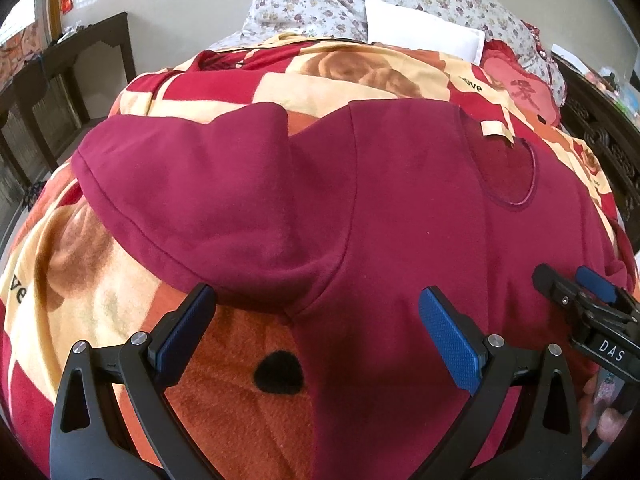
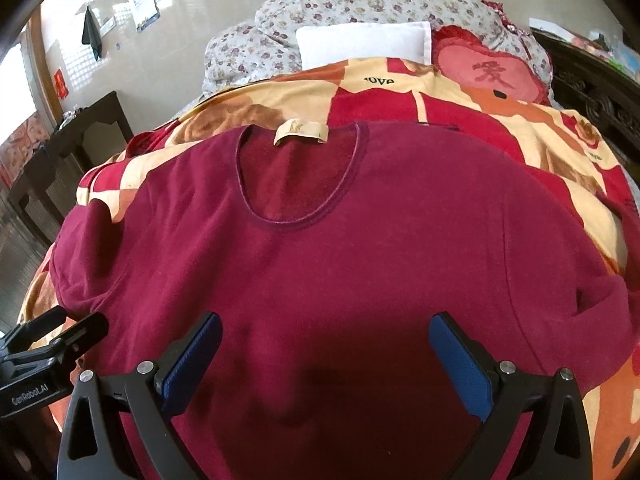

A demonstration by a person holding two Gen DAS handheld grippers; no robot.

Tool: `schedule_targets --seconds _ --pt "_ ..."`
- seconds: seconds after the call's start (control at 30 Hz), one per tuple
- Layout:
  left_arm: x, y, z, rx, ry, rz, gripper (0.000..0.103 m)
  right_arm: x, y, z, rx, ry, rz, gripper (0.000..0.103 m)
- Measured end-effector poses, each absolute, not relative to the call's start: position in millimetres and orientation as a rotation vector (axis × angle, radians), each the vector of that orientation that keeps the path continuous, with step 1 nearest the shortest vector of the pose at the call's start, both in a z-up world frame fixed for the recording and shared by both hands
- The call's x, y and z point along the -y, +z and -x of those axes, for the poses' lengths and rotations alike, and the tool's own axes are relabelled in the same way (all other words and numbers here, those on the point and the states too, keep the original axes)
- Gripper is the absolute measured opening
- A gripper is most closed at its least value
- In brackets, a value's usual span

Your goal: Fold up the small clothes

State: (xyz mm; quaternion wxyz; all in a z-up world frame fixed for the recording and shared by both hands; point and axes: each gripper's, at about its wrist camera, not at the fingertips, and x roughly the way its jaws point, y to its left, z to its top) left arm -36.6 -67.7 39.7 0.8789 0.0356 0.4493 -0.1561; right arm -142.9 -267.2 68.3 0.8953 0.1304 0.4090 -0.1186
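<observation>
A dark red long-sleeved top (image 2: 320, 240) lies spread flat on the bed, neckline and tan label (image 2: 301, 132) at the far end. In the left wrist view the top (image 1: 400, 208) shows its left sleeve (image 1: 208, 184) folded across toward the body. My left gripper (image 1: 316, 304) is open and empty, hovering over the sleeve's armpit and the top's left side. My right gripper (image 2: 324, 332) is open and empty above the lower middle of the top. The right gripper also shows at the right edge of the left wrist view (image 1: 572, 280).
A red, cream and orange bear-print blanket (image 1: 240, 396) covers the bed. A floral quilt (image 2: 360, 4), a white pillow (image 2: 360, 42) and a red heart cushion (image 2: 488, 72) lie at the head. Dark wooden furniture (image 1: 60, 92) stands left; a carved headboard (image 2: 600, 92) stands right.
</observation>
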Motion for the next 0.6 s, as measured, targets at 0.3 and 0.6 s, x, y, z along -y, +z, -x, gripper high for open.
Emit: schedule_targets --seconds 0.3,0.6 --pt "52 48 25 -0.937 -0.313 -0.059 0.102 265 61 139 -0.869 -0.23 -0.294 0.103" --pt "-30 77 -32 -0.946 -0.245 0.108 0.102 259 63 132 -0.877 -0.169 -0.318 0.103"
